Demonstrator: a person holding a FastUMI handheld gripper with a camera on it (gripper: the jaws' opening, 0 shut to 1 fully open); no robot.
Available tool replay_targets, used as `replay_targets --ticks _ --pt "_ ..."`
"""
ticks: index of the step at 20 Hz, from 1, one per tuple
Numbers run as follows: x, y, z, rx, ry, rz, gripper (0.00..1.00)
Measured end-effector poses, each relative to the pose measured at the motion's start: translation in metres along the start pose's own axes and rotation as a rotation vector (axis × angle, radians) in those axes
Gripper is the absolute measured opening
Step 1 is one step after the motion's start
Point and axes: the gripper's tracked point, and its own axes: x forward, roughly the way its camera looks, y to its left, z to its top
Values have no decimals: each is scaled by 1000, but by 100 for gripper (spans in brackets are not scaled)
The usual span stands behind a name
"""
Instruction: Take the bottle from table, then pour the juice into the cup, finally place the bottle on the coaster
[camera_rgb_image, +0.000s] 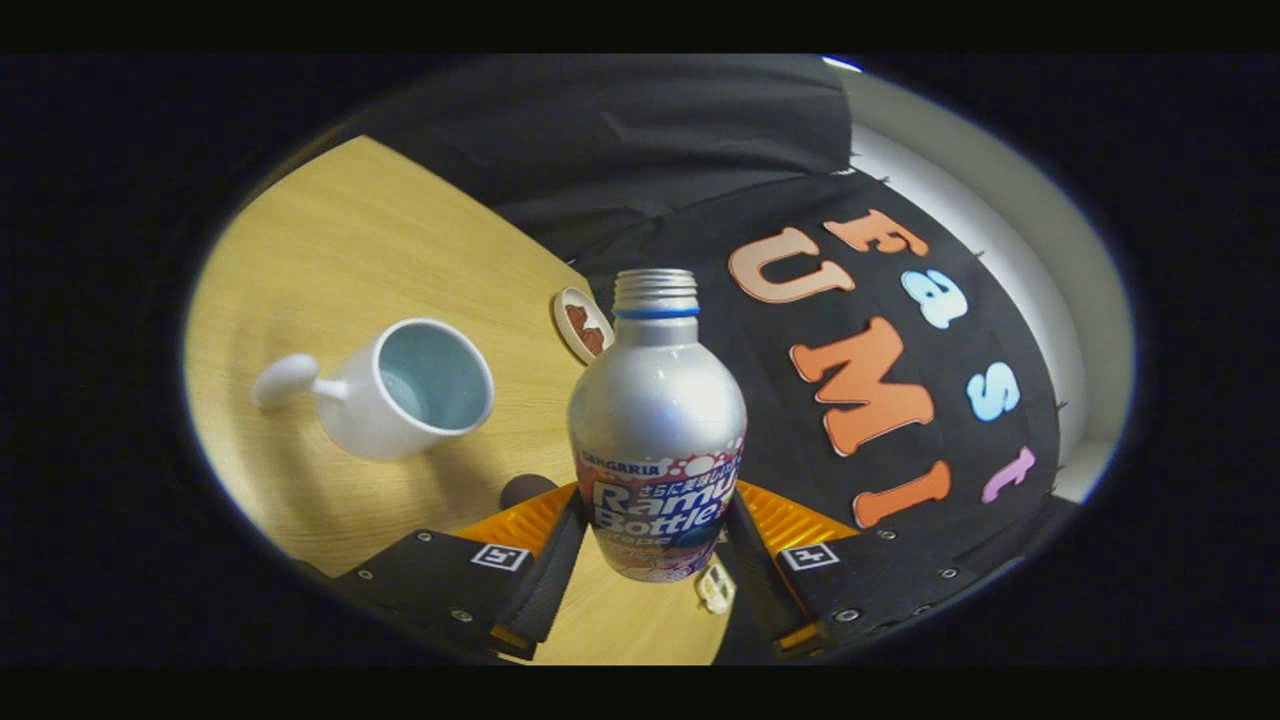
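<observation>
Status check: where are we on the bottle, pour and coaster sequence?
Done: the tongs are shut on the bottle, which has no cap; whether it is lifted off the table is unclear. In hand: carrying it toward the cup, ahead to the left; the bottle is not tipped over it. Left: the pour, then setting the bottle on the coaster just beyond.

Light wood table (330, 250), fine grain, takes up left side and runs to the near edge. Black cloth (650, 150) hangs behind it, far side and right, w/ creases and folds up top. Beyond the cloth's right edge: plain pale wall (960, 190). Small white object (715, 588) at near end over the table, too small to ID. Dark round spot (527, 490) on table nearby, left of it; object or shadow, can't tell.
</observation>
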Motion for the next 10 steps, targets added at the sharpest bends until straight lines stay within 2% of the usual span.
replay_targets --ticks 10 --pt "10 -27 2 554 -60 24 77"
